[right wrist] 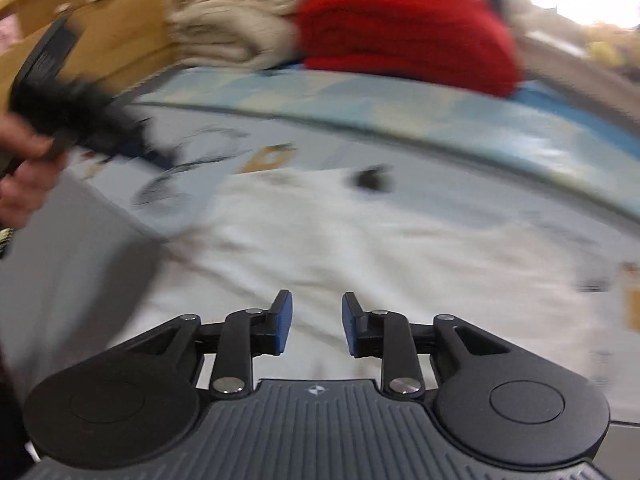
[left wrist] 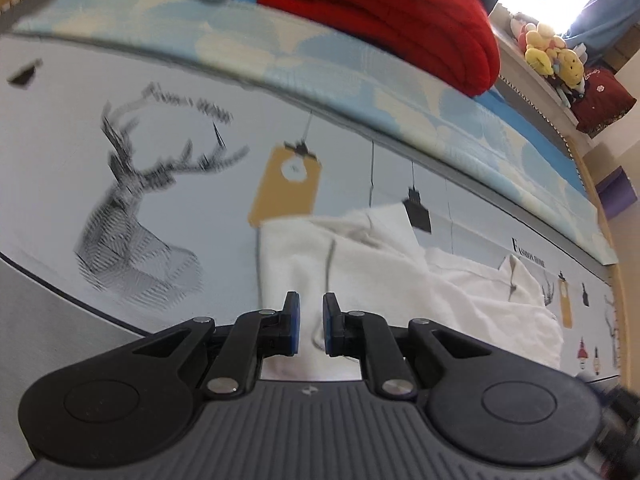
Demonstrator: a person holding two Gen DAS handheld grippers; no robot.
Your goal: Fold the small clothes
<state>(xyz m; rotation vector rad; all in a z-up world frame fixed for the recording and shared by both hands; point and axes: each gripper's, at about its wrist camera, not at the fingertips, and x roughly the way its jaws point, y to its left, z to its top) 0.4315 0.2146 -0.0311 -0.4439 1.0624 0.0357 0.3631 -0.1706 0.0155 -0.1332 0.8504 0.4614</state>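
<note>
The white garment (left wrist: 404, 280) lies crumpled on a printed grey cloth (left wrist: 132, 128) that covers the bed, its folds heaped up and one dark-trimmed edge turned over, so by the look of it the folding has hardly begun or a fold is between steps. The left claw (left wrist: 311, 326) points down at the near edge of the garment with its blue pads (left wrist: 294, 324) a narrow gap apart; white fabric shows through the gap, but the pads do not appear to press on it, so I read it as slightly spread and empty, placed there probably to take hold of that edge. The right claw (right wrist: 317, 326) hangs over the broad white spread of the same garment (right wrist: 360, 248) with its pads wider apart and nothing between them, a stance that suits reaching for a fresh corner. The right wrist view is heavily blurred, yet at its left edge a hand (right wrist: 24, 176) gripping the other gripper's black handle is recognisable. Farther back, a red blanket (left wrist: 396, 16) and a beige blanket (right wrist: 232, 20) sit folded and stacked by the wooden headboard (right wrist: 120, 36), likely kept clear of the working area. Soft toys (left wrist: 552, 52) crowd a ledge by the bright window. No basket, box or other container is visible, so nothing can be said of any contents.
</note>
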